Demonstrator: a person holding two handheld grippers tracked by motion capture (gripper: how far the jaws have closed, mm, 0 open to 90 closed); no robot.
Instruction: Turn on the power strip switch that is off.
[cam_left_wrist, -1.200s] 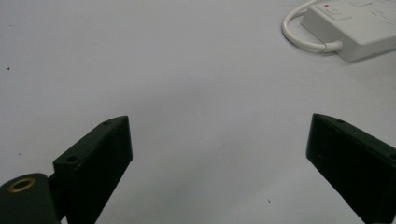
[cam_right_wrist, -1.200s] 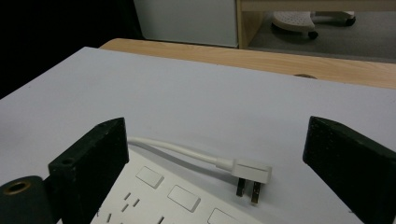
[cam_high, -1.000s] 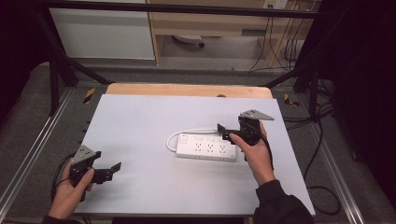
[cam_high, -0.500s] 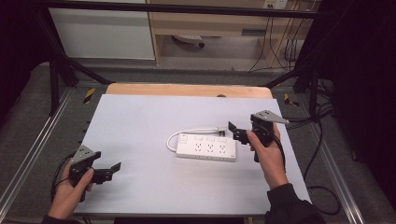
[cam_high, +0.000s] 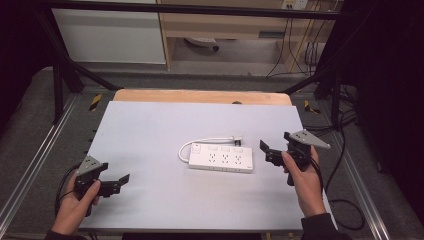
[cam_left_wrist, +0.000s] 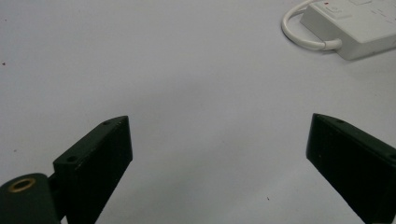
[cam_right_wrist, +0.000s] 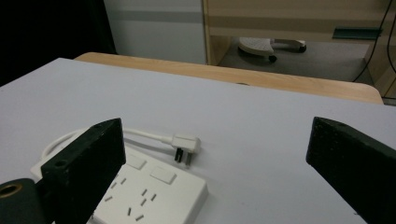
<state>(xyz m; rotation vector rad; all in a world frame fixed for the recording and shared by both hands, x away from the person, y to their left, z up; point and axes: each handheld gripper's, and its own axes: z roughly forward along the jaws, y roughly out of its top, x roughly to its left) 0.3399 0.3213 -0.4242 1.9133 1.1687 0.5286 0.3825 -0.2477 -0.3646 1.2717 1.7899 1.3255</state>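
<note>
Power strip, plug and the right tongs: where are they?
Power strip (cam_high: 220, 160), high view, middle of its white top.
Plug (cam_right_wrist: 186, 143), right gripper view, its white body.
Right tongs (cam_high: 268, 152), high view, between their tips.

The left gripper (cam_high: 121, 181) is held low in the left hand (cam_high: 77, 200), jaws spread wide and pointed rightward. The right gripper (cam_high: 265, 150) is gripped by the right hand (cam_high: 302, 175), jaws parted, aimed leftward.
</note>
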